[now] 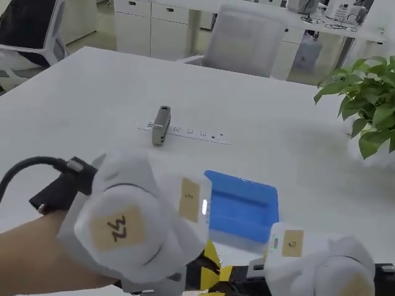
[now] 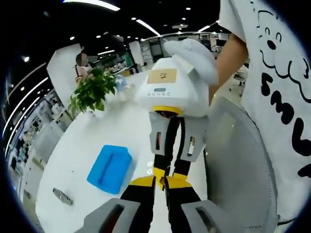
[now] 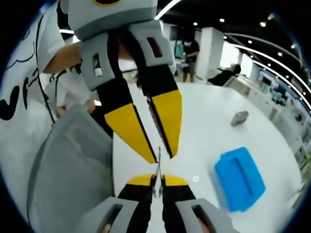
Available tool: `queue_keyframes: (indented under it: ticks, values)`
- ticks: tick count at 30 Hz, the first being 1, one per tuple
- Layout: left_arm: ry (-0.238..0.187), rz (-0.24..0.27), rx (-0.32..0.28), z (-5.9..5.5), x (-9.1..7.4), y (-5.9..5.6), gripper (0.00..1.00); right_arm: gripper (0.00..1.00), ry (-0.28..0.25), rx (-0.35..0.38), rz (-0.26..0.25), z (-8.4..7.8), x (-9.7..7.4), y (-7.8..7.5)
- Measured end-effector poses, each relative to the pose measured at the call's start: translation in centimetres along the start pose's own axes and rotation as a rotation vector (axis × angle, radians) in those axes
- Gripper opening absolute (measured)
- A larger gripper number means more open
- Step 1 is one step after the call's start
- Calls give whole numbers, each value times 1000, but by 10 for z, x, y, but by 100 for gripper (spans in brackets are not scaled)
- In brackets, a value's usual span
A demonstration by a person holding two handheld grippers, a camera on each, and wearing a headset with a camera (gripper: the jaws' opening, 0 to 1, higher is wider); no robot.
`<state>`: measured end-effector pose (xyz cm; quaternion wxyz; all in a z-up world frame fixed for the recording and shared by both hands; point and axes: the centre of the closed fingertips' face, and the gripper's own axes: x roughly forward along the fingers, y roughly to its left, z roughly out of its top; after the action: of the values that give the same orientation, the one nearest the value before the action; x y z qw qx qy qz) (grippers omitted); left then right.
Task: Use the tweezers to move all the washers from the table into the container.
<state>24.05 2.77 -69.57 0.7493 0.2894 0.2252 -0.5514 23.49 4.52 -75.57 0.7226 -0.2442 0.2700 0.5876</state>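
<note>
My two grippers meet tip to tip over the near edge of the white table. The thin metal tweezers stand up from between the right gripper's yellow-tipped jaws, which are shut on them. The tweezers' upper end reaches the tips of the left gripper, which comes down from above and looks shut on it. In the left gripper view its own jaws are pressed together and the right gripper hangs over them. The blue container lies just beyond. Small washers lie on the table beside it, one washer being near the right jaws.
A small grey metal block lies farther back at the table's middle. A green plant stands at the right edge. A grey chair back is close behind the grippers, next to the person's white shirt.
</note>
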Motion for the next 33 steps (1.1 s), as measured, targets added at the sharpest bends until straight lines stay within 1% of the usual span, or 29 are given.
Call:
queue_keyframes:
  ticks: [1,2,3,4,5,6,7,8,9,10,11,12,13,14,15,16,17,18,19,21,23,25,26,28,29,30,31,33]
  values:
    - [-25,9,-78,-2,-2,0,14,3,-4,22,-2,0,1,-1]
    - [-52,34,-131,-3,-5,3,17,3,-10,56,-4,-1,2,-3]
    - [-79,85,-179,-5,-9,9,20,2,-13,73,-12,-2,4,-5]
    - [-107,157,-220,-11,-14,16,25,2,-13,85,-25,-4,5,-9]
    - [-120,203,-250,-17,-18,19,30,2,-21,100,-40,-5,5,-12]
    - [-107,271,-293,-31,-24,23,36,2,-40,130,-61,-4,6,-16]
    - [-96,333,-322,-42,-29,27,46,2,-47,150,-73,-4,5,-19]
    - [-87,386,-360,-53,-33,29,52,2,-50,160,-80,-5,5,-22]
    - [-73,422,-383,-64,-37,30,56,2,-57,172,-101,-5,5,-28]
    - [-58,488,-427,-79,-45,32,58,2,-63,177,-124,-5,5,-33]
    - [-62,527,-464,-87,-50,32,60,2,-74,184,-146,-5,4,-40]
    - [-76,584,-514,-95,-57,33,63,3,-88,200,-160,-4,4,-45]
    - [-91,624,-553,-100,-61,34,68,3,-104,235,-166,-2,4,-50]
    - [-110,678,-600,-106,-66,34,73,3,-115,260,-171,-1,5,-55]
    - [-120,709,-630,-111,-67,34,78,3,-127,267,-171,0,5,-59]
    - [-115,734,-660,-117,-67,33,84,3,-133,276,-169,0,6,-63]
    - [-94,748,-693,-124,-63,27,87,3,-135,287,-171,0,7,-66]
    - [-92,759,-698,-127,-62,25,88,3,-146,292,-187,1,9,-74]
    - [-87,785,-699,-130,-61,24,88,3,-148,291,-191,2,9,-75]
    - [-69,801,-676,-130,-60,21,90,3,-150,291,-209,2,12,-83]
    - [-58,819,-663,-131,-60,21,92,3,-156,275,-229,3,16,-88]
    - [-65,828,-664,-132,-60,23,92,3,-163,274,-241,3,21,-93]
    - [-78,830,-667,-133,-60,25,92,3,-168,279,-240,3,24,-94]
    - [-69,824,-682,-135,-60,24,92,3,-173,288,-242,1,29,-96]
    - [-68,819,-680,-136,-59,23,90,3,-174,290,-243,0,32,-96]
    - [-55,801,-683,-138,-57,21,86,3,-173,294,-246,-1,34,-97]
    - [-41,799,-680,-138,-55,20,85,3,-167,296,-261,-4,36,-98]
    - [-24,802,-657,-139,-54,20,85,3,-164,295,-281,-8,38,-101]
